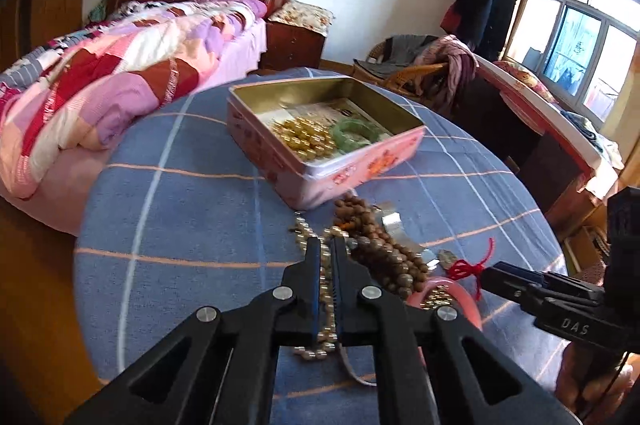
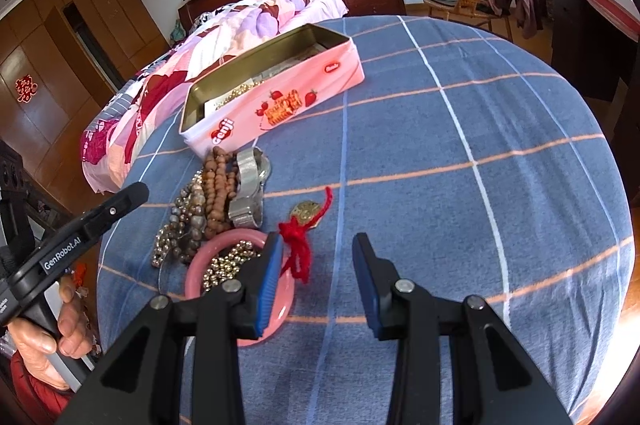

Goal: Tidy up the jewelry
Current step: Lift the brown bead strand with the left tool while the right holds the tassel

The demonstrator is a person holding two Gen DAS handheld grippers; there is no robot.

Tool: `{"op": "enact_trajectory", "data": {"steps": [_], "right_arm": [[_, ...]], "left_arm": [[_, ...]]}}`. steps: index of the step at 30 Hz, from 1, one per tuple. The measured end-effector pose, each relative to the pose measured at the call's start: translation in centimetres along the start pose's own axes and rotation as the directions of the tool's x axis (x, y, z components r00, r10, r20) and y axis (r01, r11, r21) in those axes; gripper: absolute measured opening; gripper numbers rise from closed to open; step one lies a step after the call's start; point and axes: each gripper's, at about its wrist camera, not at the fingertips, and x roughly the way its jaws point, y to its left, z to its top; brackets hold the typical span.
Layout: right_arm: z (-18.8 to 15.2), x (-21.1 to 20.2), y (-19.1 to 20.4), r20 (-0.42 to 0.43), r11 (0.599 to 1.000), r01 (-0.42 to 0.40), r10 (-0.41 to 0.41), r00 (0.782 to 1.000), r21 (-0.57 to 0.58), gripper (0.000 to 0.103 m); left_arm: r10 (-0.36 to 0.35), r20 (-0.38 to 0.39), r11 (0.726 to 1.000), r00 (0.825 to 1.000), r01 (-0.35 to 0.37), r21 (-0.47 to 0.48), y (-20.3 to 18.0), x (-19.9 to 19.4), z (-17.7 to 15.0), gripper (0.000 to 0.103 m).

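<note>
My left hand-held gripper (image 1: pixel 326 245) is pressed together on the pale bead strand (image 1: pixel 322 305), which runs lengthwise between the jaws, down in the jewelry pile at the table's (image 1: pixel 180 185) near edge. The pink tin (image 1: pixel 332 177) lies straight ahead of it, past the brown bead necklace (image 1: pixel 384 249), long side facing me. My right hand-held gripper (image 2: pixel 318 257) hangs spread and empty, just beside the red cord (image 2: pixel 298 253) and pink bangle (image 2: pixel 200 265). Left is nearer the tin, I judge.
</note>
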Motion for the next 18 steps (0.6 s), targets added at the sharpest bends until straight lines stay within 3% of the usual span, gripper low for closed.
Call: {"op": "enact_trajectory", "data": {"steps": [4, 10, 11, 12, 18], "right_arm": [[0.0, 0.0, 0.2, -0.001, 1.0, 0.0, 0.0, 1.0, -0.004, 0.041], [0.0, -0.1, 0.2, 0.003, 1.0, 0.002, -0.002, 1.0, 0.006, 0.041], [0.0, -0.2, 0.1, 0.004, 1.0, 0.002, -0.002, 1.0, 0.008, 0.041], [0.0, -0.1, 0.0, 0.005, 1.0, 0.001, -0.001, 1.0, 0.014, 0.041], [-0.1, 0.0, -0.2, -0.004, 1.0, 0.003, -0.003, 1.0, 0.013, 0.041]], "left_arm": [[0.017, -0.039, 0.999, 0.999, -0.015, 0.047, -1.0, 1.5, -0.2, 0.028], [0.054, -0.123, 0.996, 0.991, -0.045, 0.075, -1.1, 3.6, -0.7, 0.027], [0.05, -0.118, 0.997, 0.992, -0.042, 0.066, -0.9, 3.5, -0.7, 0.023], [0.049, -0.11, 0.997, 0.993, -0.042, 0.064, -0.8, 3.2, -0.7, 0.011], [0.036, -0.027, 0.998, 0.999, -0.034, 0.058, -0.5, 1.3, -0.6, 0.009]]}}
